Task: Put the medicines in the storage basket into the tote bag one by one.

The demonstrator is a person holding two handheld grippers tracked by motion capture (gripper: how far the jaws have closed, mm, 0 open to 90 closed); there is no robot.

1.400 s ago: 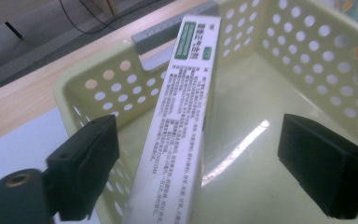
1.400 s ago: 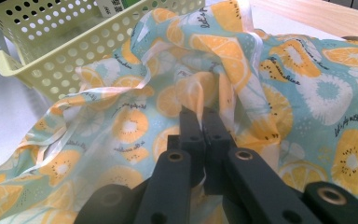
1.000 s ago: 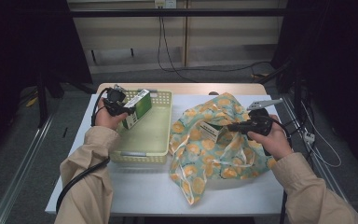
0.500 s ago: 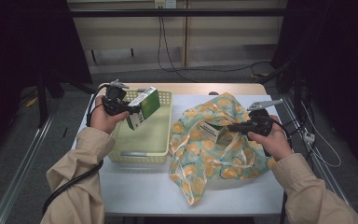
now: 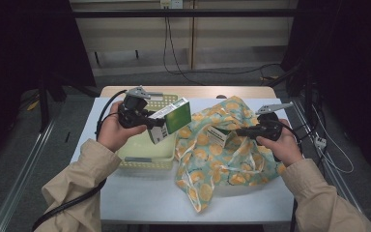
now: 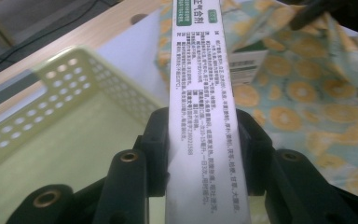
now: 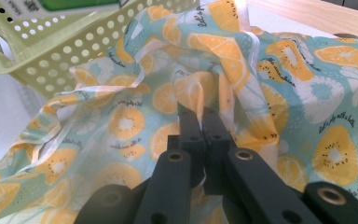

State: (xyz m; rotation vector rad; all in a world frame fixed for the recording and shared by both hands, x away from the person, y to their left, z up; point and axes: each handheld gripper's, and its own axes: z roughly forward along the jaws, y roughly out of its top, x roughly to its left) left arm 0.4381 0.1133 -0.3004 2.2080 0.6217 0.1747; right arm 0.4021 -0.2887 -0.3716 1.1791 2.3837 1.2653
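Your left claw [image 5: 157, 126] has lifted the box [image 5: 171, 120], clamped, above the basket [image 5: 147, 157] toward the bag [image 5: 222, 154]; your right claw [image 5: 239, 131] pinches bag fabric on the white worktop [image 5: 140, 193], dark room around.

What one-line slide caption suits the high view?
Left tongs lift a green box over the basket; right tongs pinch the orange-print bag.

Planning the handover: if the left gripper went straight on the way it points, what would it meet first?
Probably the orange-print fabric bag: the left gripper, holding the green-and-white carton, points at it. Depth is unclear.
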